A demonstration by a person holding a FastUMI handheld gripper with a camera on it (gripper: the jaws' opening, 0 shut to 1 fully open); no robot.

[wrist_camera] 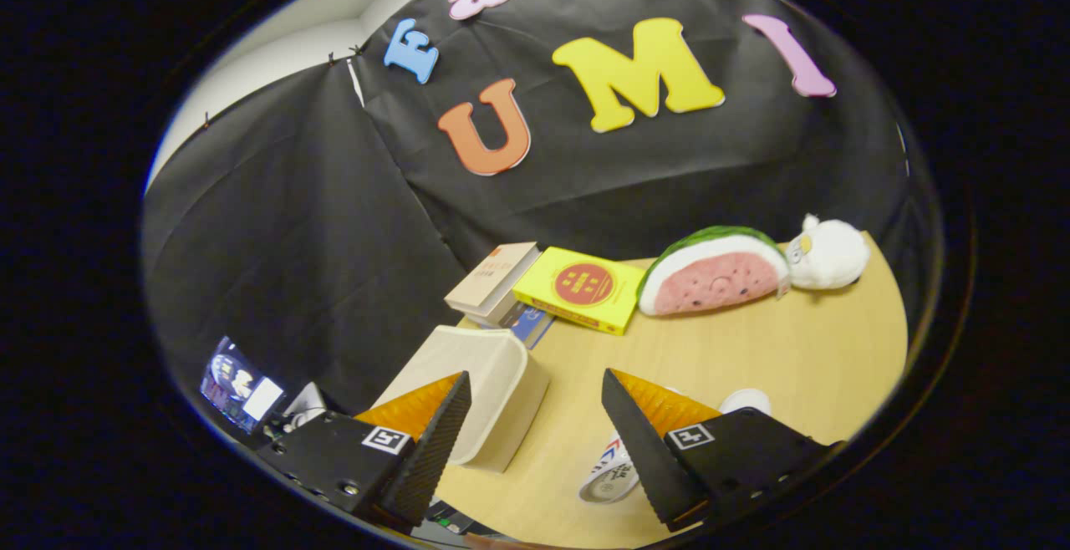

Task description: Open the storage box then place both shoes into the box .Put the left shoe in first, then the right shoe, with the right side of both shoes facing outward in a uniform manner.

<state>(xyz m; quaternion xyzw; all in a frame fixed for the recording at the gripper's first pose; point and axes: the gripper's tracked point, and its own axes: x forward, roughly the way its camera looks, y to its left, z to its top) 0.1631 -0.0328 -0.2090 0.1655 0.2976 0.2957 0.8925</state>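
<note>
A cream storage box (489, 387) with its lid down sits on the wooden table (752, 349), partly behind my left finger (435, 441). A white shoe (614, 471) with red and blue marks lies low between the fingers, its far part hidden by the right finger (644, 441); a white rounded bit (746, 400) shows above that finger, and I cannot tell whether it is the second shoe. My gripper (535, 387) is open, held above the table with nothing between its fingers.
Beyond the box lie a stack of books (495, 282) and a yellow box (581, 289). A watermelon-slice plush (712, 272) and a white plush (827, 253) rest at the table's far side. A small lit screen (241, 383) stands off the table beside the left finger.
</note>
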